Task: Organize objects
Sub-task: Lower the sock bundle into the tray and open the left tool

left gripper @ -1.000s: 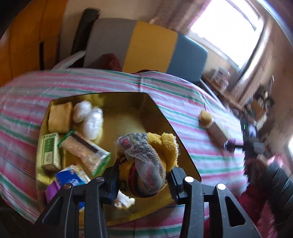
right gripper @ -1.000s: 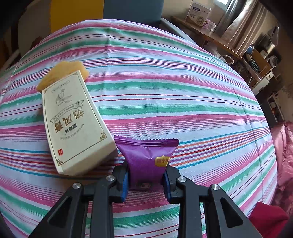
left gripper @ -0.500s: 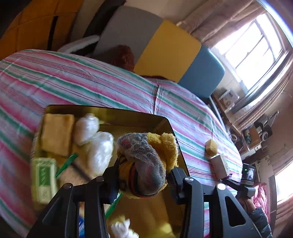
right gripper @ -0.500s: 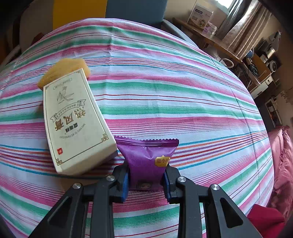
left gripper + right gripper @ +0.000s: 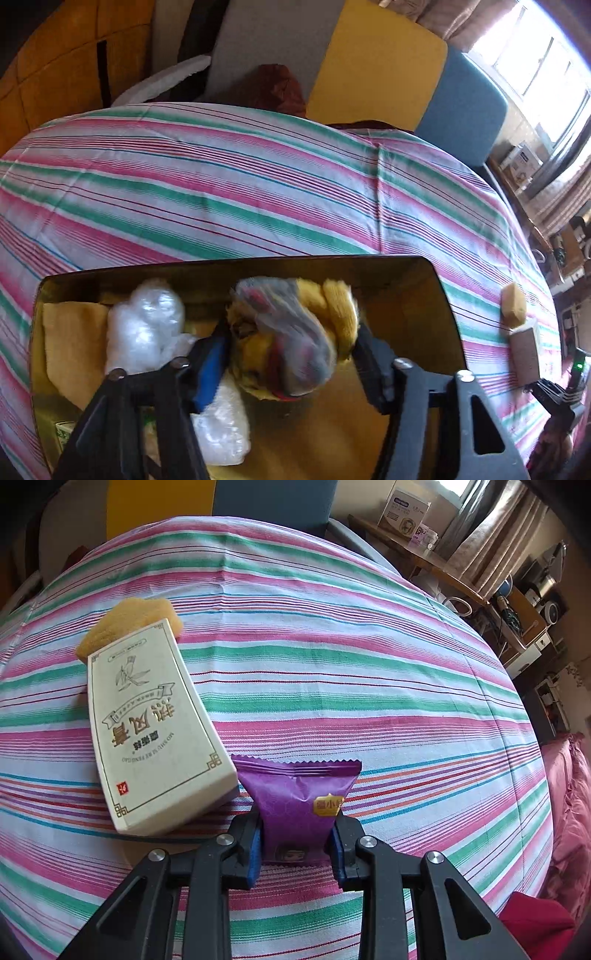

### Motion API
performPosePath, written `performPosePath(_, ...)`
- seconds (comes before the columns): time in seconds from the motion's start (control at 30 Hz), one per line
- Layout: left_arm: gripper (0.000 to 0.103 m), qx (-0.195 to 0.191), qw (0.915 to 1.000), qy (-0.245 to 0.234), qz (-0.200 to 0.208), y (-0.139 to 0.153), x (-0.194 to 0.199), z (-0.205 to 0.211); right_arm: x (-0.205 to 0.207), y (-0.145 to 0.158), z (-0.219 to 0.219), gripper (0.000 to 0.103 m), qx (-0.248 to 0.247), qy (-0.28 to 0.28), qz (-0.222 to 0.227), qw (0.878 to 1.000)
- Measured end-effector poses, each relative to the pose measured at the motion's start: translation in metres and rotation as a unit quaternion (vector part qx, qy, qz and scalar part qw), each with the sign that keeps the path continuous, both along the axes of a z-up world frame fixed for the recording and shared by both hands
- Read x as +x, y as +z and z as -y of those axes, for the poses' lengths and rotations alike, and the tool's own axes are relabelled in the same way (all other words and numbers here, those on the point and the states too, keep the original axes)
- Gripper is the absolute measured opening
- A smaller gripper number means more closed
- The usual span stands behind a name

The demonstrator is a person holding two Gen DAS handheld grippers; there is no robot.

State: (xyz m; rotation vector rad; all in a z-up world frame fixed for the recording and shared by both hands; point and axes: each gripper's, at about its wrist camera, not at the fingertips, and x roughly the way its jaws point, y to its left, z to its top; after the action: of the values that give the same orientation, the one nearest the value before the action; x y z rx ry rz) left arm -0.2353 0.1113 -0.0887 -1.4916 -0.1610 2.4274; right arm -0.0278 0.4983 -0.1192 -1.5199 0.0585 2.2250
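- Sorting is under way on a table under a pink, green and white striped tablecloth [image 5: 332, 657], with loose items being gathered into a shiny gold rectangular tin tray [image 5: 441, 295].
- The left gripper [image 5: 291, 354] is over the tray, its jaws spread either side of a rolled bundle of yellow and grey-patterned socks [image 5: 291, 332]; blur hides whether the pads press it, so I cannot tell if it is clamped or let go.
- The bundle sits above the tray's bare right half, probably chosen because the left half is filled by a folded yellow cloth [image 5: 70, 343] and crumpled clear plastic bags [image 5: 144, 328].
- The right gripper [image 5: 297, 843] is closed on a small purple foil snack packet [image 5: 295, 797], pinching its lower end so the packet stands up off the tablecloth, ready to carry.
- Beside the packet lies a cream cardboard box with printed Chinese lettering [image 5: 147, 731], touching a yellow sponge [image 5: 125, 624] behind it; both appear not yet sorted.
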Motion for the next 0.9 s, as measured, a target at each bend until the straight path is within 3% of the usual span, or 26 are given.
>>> performPosePath(0.2,0.074,0.007,0.9996,0.009,-0.025,0.016,0.015,0.010,0.000,0.000,0.000,0.031,-0.003,-0.003,-0.001,1.000)
performPosePath(0.37,0.074,-0.028,0.9974,0.001,-0.067,0.037,0.037,0.018,0.000,0.001,0.000,0.031,-0.003,-0.003,-0.001,1.000)
performPosePath(0.53,0.074,-0.042,0.9933,-0.002,-0.108,0.054,0.091,0.025,0.000,0.001,0.001,0.030,-0.003,-0.003,-0.001,1.000)
performPosePath(0.73,0.073,-0.024,0.9915,-0.014,-0.127,0.065,0.148,0.033,0.000,0.001,0.001,0.030,-0.005,-0.005,-0.002,1.000)
performPosePath(0.83,0.073,-0.036,0.9893,-0.013,-0.141,0.068,0.170,0.036,0.000,0.001,0.002,0.030,-0.003,-0.003,-0.001,1.000)
performPosePath(0.9,0.065,-0.028,0.9896,-0.016,-0.140,0.070,0.180,0.039,0.000,0.001,0.002,0.029,-0.001,-0.003,-0.001,1.000)
